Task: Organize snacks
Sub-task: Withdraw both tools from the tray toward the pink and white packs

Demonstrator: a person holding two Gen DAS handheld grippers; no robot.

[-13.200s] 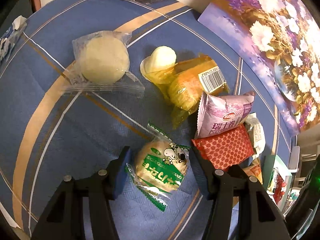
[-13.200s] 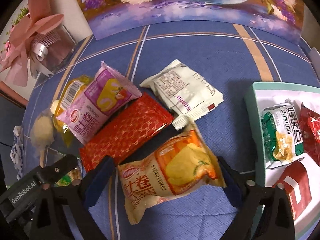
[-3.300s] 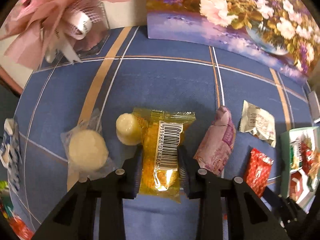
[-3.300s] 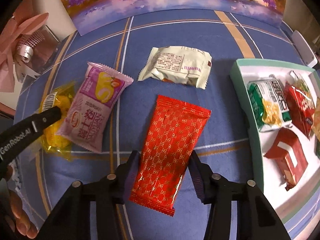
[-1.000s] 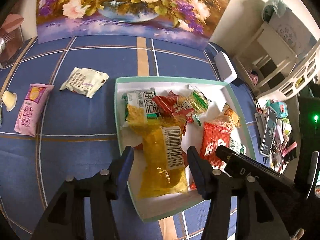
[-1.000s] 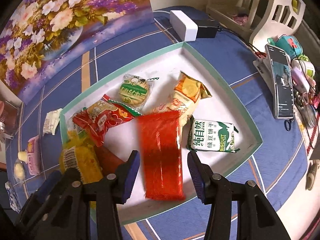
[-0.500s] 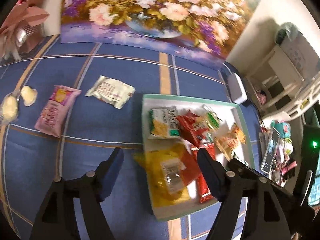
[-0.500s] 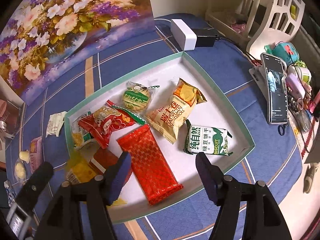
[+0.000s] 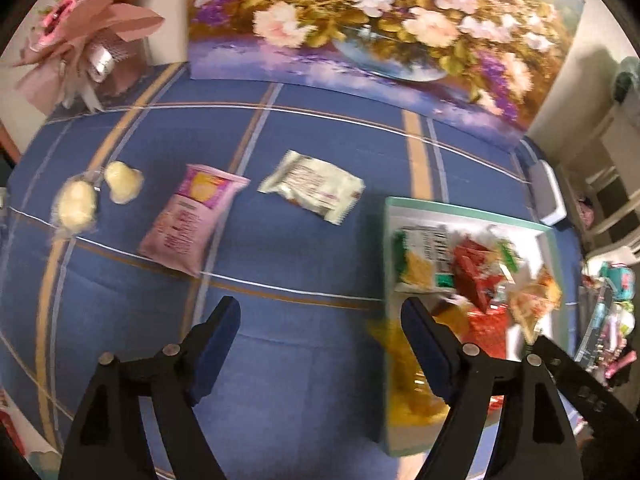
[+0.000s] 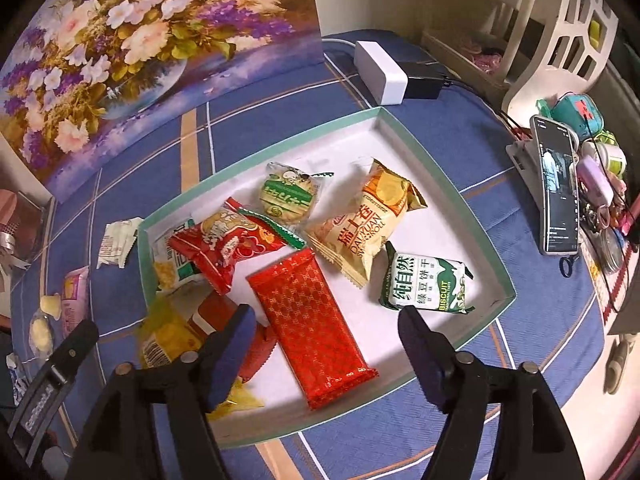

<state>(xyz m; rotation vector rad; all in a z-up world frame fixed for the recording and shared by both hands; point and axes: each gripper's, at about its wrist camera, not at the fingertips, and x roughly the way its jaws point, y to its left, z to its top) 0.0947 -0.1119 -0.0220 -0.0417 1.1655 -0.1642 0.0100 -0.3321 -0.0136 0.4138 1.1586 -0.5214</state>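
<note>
Right gripper (image 10: 326, 342) seen over tray (image 10: 448, 184), jaws opening, nothing pressed; red pack (image 10: 310, 326) lies flat in tray between and below fingers, released. Ahead in tray: round green pack (image 10: 288, 196), orange roll pack (image 10: 368, 220), red bag (image 10: 228, 246); biscuit pack (image 10: 426, 284) just right; yellow pack (image 10: 172, 334) at left edge, partly over rim. Left gripper (image 9: 320, 340) jaws opening, empty, over blue cloth (image 9: 304, 248); tray to its right. Pink pack (image 9: 192, 220), white pack (image 9: 314, 186), two pale sweets (image 9: 96, 196) lie ahead on cloth, outside tray.
</note>
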